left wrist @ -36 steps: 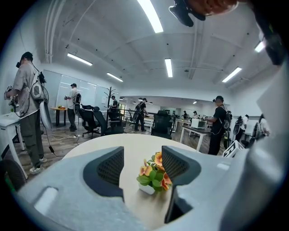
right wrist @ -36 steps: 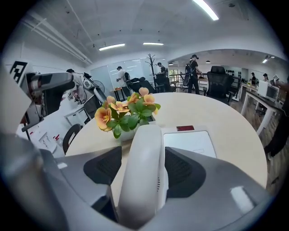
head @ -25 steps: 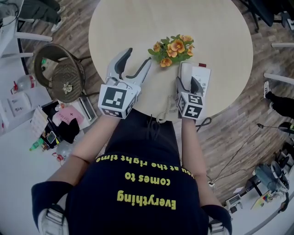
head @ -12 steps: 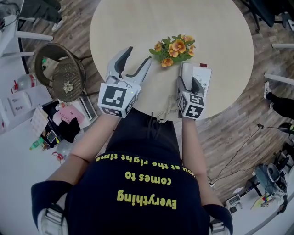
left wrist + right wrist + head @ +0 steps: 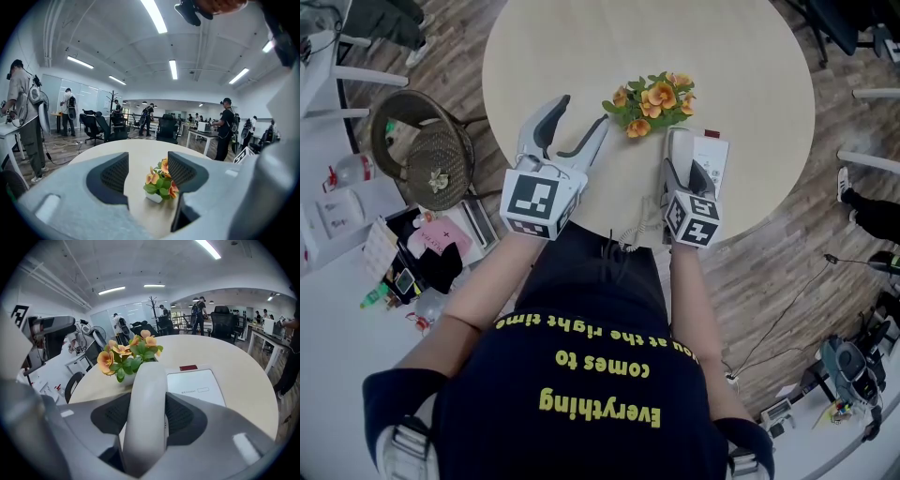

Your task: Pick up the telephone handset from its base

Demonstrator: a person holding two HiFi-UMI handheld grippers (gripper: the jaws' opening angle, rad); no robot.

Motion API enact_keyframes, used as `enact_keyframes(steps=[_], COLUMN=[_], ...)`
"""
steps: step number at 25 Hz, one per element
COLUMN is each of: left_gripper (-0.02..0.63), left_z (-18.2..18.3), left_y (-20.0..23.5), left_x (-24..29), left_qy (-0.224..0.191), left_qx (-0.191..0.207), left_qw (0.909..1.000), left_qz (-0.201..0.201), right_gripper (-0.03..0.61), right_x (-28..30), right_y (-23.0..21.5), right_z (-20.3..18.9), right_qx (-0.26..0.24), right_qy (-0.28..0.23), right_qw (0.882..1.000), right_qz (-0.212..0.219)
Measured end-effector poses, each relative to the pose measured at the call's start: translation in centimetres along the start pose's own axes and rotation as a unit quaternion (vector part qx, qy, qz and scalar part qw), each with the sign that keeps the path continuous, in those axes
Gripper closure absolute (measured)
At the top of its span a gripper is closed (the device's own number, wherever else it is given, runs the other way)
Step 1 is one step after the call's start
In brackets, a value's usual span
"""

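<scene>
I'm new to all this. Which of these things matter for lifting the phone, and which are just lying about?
Part of the job: handset, gripped by the right tool; base beneath it; table they sit on.

Just lying about: flower pot; left tool, open and empty; wicker chair beside the table.

The plastic telephone handset [image 5: 147,404] between the right claw's [image 5: 149,401] black pads [image 5: 185,420] is pale grey; the small posy [image 5: 129,355] beyond is orange-and-green.

Handset [image 5: 150,380] on base [image 5: 194,386], between jaws of right tool [image 5: 149,416]; flowers [image 5: 652,98] behind-left of base; left tool [image 5: 579,114] left of flowers, over table [image 5: 722,56].
</scene>
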State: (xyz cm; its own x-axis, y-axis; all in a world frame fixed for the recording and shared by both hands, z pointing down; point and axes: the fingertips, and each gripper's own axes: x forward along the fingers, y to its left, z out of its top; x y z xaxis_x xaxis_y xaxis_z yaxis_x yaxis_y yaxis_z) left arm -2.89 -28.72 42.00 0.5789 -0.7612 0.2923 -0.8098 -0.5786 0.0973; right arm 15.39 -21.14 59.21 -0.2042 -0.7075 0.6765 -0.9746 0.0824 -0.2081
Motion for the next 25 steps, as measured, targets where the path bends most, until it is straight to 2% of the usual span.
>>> enact_keyframes(steps=[10,15,17,25], left_gripper=[0.354,0.43,0.488,0.569], left_z=[0.8,1.2,1.3,1.7], left_y=[-0.4,-1.4,-1.9,-2.9], left_x=[-0.2,-0.3,-0.4,-0.9], left_qy=[-0.01,-0.019,-0.019,-0.027], left_qx=[0.0,0.004,0.007,0.018], left_qw=[0.9999,0.9995,0.9991,0.9987], left_qz=[-0.007,-0.027,-0.037,-0.04], right_gripper=[0.341,0.341,0.342,0.342], right_x=[-2.0,-3.5,-4.2,-7.1], right_y=[-0.2,-0.1,0.1,0.5], right_z=[1.3,2.3,2.8,5.7], right_qx=[0.003,0.007,0.005,0.0], right_qy=[-0.031,-0.053,-0.063,-0.109], right_qw=[1.0,0.998,0.998,0.994], right_qz=[0.005,0.014,0.019,0.031])
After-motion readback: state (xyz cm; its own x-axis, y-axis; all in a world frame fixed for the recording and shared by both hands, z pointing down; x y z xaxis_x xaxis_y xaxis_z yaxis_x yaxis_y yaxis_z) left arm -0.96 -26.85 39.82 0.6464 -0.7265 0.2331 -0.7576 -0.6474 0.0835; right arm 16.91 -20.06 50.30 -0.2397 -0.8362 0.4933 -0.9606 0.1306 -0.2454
